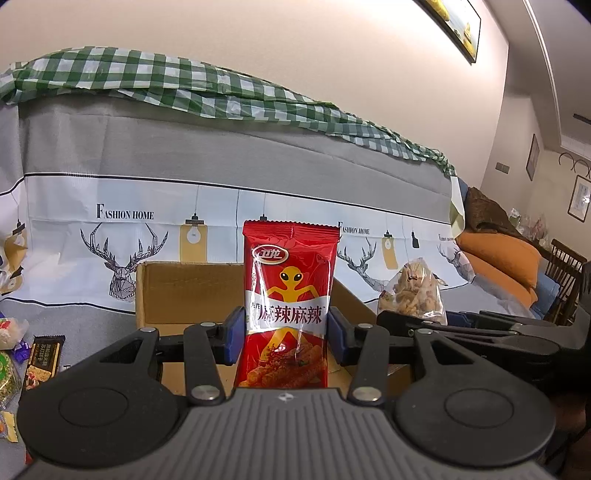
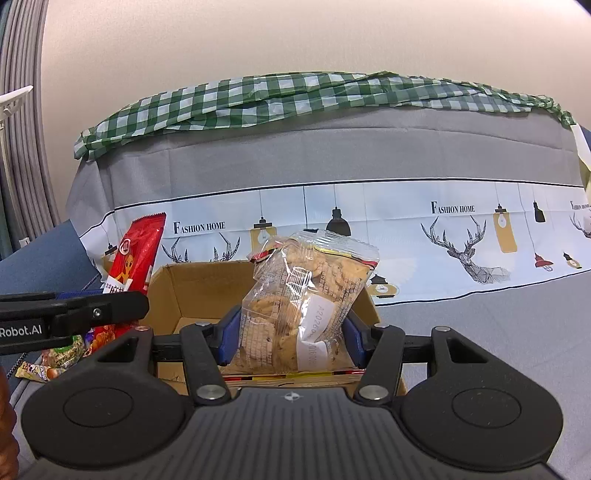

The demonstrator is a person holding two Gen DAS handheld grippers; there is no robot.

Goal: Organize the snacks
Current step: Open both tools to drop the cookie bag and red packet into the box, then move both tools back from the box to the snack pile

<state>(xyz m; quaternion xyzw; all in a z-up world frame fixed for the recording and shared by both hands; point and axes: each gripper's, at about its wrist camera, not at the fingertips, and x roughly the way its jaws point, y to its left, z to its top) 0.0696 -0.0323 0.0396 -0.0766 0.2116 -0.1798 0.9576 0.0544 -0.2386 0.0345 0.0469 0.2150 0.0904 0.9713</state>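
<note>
The left tool clamps a red packet and the right tool a clear cookie bag, both over the box. Neither is dropped in; loose snacks remain outside.

Beige wall, green checked cloth, orange cushion, framed pictures

left gripper: matte black linkage arms, blue pads, silver pivot screws, ribbed grey housing with round black discs either side, small cross mark at housing centre | right gripper: same black arms, blue pads, silver screws, ribbed grey housing | white "Robot.AI" lettering along the left gripper's black side
</note>
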